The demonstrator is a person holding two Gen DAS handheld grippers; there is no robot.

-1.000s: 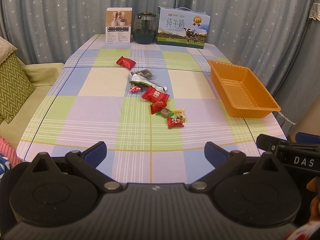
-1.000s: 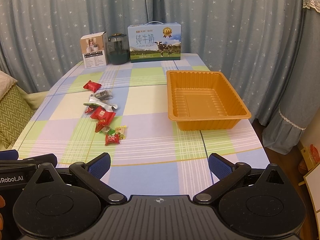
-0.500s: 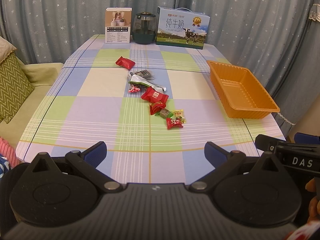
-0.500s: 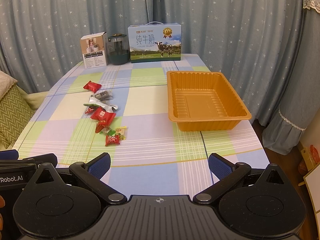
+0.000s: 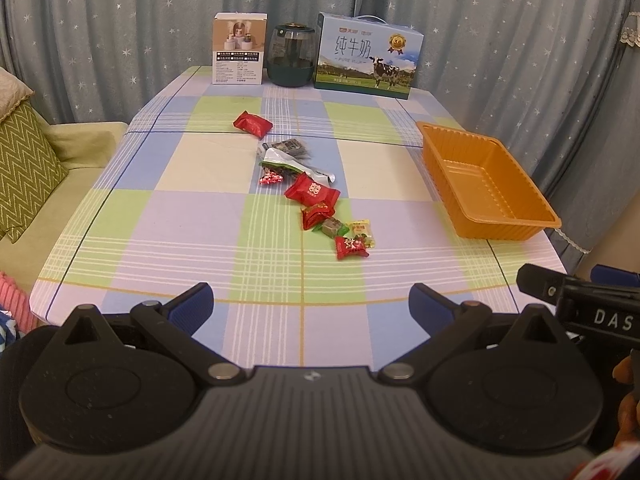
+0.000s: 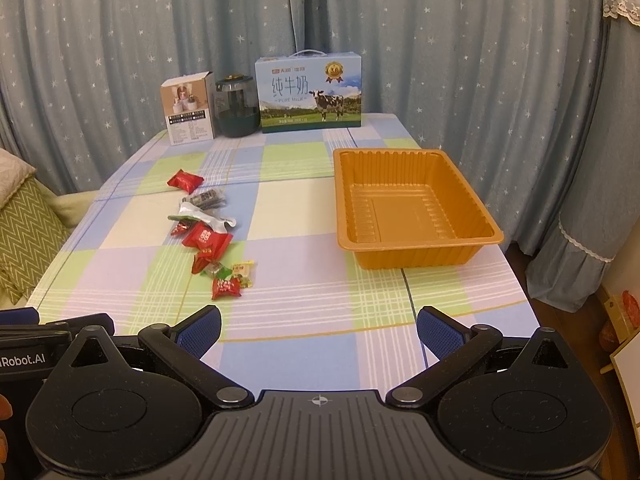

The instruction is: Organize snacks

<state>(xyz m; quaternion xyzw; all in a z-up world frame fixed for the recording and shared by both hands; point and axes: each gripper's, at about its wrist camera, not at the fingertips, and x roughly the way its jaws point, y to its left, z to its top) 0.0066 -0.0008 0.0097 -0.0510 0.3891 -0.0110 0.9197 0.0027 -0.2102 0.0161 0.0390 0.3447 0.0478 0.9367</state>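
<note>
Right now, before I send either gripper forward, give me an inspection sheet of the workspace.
Surface: table under a checked cloth, flat, no spills seen.
Job's things: orange tray at the right edge, empty; wrapped snacks strewn in a line left of centre; nearest is a small red candy, farthest a red packet.
Clutter: small white box, dark jar and milk carton lined up along the far edge.
Grippers: left gripper and right gripper both open, empty, at the near edge.
Cables: nothing seen.
Surroundings: starred curtains behind and to the right; sofa with green cushion to the left.
</note>
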